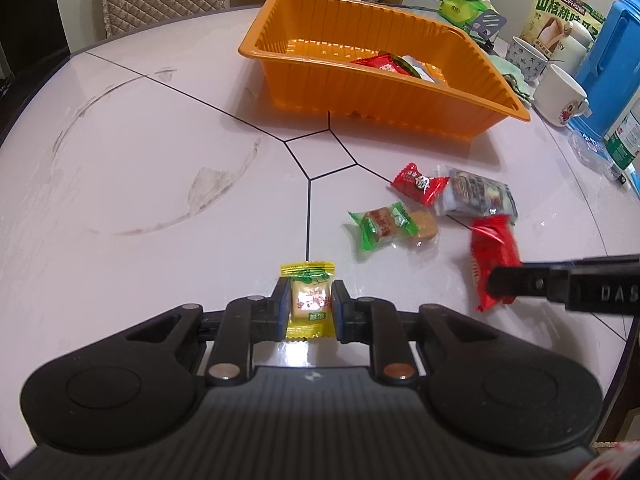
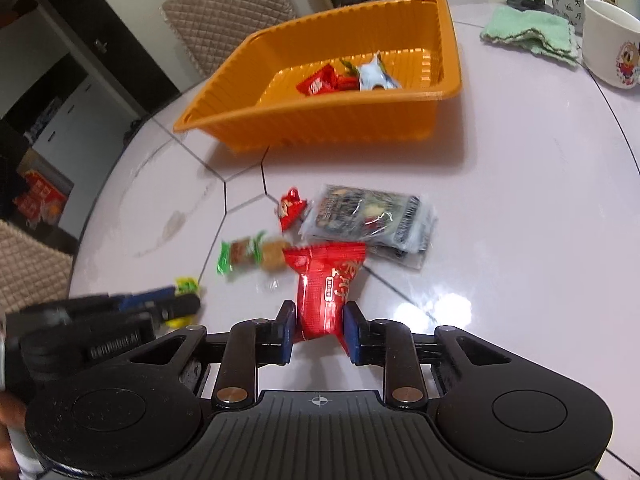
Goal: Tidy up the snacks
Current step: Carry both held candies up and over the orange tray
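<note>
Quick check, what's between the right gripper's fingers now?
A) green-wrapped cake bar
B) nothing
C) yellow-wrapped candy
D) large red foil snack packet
D: in the right wrist view the right gripper pinches the large red foil snack packet; the yellow-wrapped candy sits in the left gripper.

Bare desk (image 1: 140,152) lay open left of the orange tray (image 1: 400,108). Loose wrapped snacks (image 1: 420,200) cluttered the near right; mugs (image 1: 560,92) and a green cloth (image 2: 528,34) crowded the tray's right side.
</note>
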{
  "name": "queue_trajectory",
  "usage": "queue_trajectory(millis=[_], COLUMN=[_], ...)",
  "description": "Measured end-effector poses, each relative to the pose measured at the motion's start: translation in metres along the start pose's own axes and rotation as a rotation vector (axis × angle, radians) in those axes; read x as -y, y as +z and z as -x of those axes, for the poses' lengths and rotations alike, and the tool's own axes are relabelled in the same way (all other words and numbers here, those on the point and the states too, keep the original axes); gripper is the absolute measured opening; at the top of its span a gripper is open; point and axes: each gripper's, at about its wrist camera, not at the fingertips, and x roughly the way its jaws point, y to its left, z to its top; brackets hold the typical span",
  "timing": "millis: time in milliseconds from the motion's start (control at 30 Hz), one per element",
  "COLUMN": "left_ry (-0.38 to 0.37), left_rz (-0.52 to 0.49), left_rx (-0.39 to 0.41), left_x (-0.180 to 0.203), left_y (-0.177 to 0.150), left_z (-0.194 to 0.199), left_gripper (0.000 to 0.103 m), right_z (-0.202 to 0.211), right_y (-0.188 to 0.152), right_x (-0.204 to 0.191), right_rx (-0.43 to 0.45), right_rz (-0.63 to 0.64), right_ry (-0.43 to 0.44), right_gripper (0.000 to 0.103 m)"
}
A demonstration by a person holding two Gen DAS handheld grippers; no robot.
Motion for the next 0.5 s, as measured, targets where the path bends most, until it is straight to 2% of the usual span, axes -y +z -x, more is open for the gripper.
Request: queue_trajectory(millis=[167, 233, 267, 300, 500], left_ry=[0.003, 0.004, 0.003, 0.003, 0.012], left_rz=[0.002, 0.003, 0.003, 0.003, -0.008], left_rx=[-0.002, -0.002, -0.003, -0.003, -0.004], left_x=[0.001, 0.002, 0.002, 0.003, 0.005], left_y=[-0.002, -0.001, 0.0, 0.0, 0.002], left_z=[0.002, 0.001, 0.001, 0.001, -0.001], left_gripper=[0.019, 0.019, 0.019, 0.019, 0.019], right_z=[0.006, 0.006, 0.006, 0.006, -0.002], right_y=[-0.006, -0.004, -0.003, -0.001, 0.005], right_x=[-0.004, -0.006, -0.006, -0.006, -0.016], right_rx=[0.01, 0.024, 0.03, 0.037, 0.051], right_rz=[0.044, 0.051, 0.049, 0.045, 0.113], right_ry=[-0.021, -0.033, -0.039, -0.041, -0.045], right_gripper=[0.028, 0.039, 0.053, 0.058, 0.057])
